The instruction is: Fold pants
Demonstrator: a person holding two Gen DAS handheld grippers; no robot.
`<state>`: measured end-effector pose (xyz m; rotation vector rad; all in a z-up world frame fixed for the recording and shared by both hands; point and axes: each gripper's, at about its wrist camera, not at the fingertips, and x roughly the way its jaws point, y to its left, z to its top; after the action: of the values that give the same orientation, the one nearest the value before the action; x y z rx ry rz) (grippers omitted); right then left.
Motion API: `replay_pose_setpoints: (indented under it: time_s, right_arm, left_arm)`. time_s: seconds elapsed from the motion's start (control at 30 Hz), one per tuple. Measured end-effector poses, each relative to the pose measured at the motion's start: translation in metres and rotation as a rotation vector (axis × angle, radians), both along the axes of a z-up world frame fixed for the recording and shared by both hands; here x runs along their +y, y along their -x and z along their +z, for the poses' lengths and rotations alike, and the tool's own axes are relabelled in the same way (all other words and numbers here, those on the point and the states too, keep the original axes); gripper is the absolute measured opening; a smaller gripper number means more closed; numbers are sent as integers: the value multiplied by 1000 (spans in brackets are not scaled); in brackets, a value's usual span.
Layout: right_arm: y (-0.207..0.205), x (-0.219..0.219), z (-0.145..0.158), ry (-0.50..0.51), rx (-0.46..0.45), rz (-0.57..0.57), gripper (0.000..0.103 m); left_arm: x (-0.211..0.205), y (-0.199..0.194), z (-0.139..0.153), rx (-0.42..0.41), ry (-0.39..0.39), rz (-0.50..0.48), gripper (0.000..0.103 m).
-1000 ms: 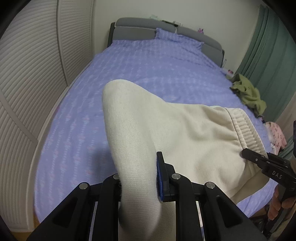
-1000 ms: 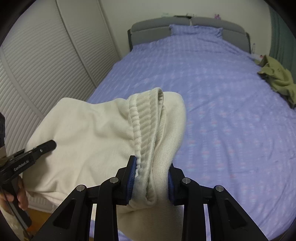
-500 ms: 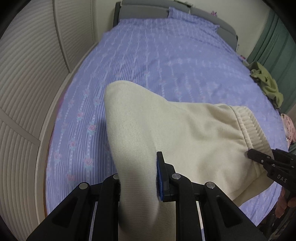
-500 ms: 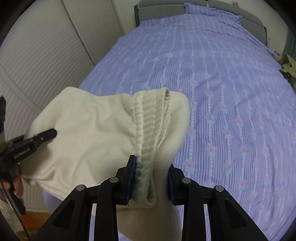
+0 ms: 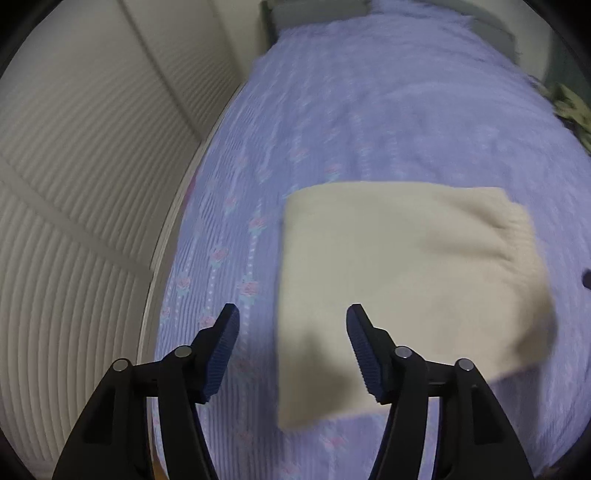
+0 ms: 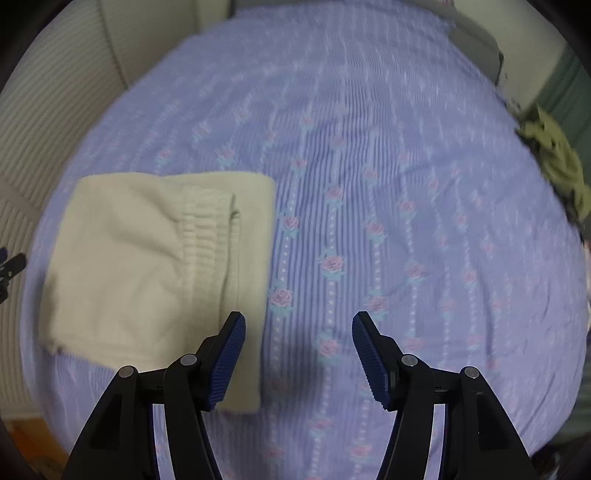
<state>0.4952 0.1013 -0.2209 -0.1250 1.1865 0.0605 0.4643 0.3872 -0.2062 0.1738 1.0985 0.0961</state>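
Note:
The cream pants (image 5: 399, 280) lie folded into a flat rectangle on the purple flowered bedspread (image 5: 369, 122), near the foot of the bed. In the right wrist view the pants (image 6: 147, 266) lie at the left, ribbed waistband (image 6: 207, 229) on top. My left gripper (image 5: 291, 350) is open and empty, above the pants' left edge. My right gripper (image 6: 297, 354) is open and empty, above the pants' right edge and the bare bedspread (image 6: 406, 221). Both views are motion-blurred.
White slatted wardrobe doors (image 5: 74, 184) run along the bed's left side. An olive-green garment (image 6: 554, 158) lies at the bed's right edge. The grey headboard (image 5: 317, 11) is at the far end. The other gripper's tip (image 6: 11, 264) shows at the left edge.
Both grippers have let go of the pants and opened. The pants dropped flat onto the bed. Both grippers pulled up and back and tilted downward.

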Motion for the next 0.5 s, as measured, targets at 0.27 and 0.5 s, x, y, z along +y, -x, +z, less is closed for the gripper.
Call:
replay_pose_setpoints:
  time_s: [0.27,0.5]
  right_arm:
    - [90,-53,92,-105,-211,17,83]
    - [179,-115,162,-109,-336,25,89]
  left_arm:
    - [-77,96,107,-209,44,-80,87]
    - [-143,174,174,-309,83,-108,102]
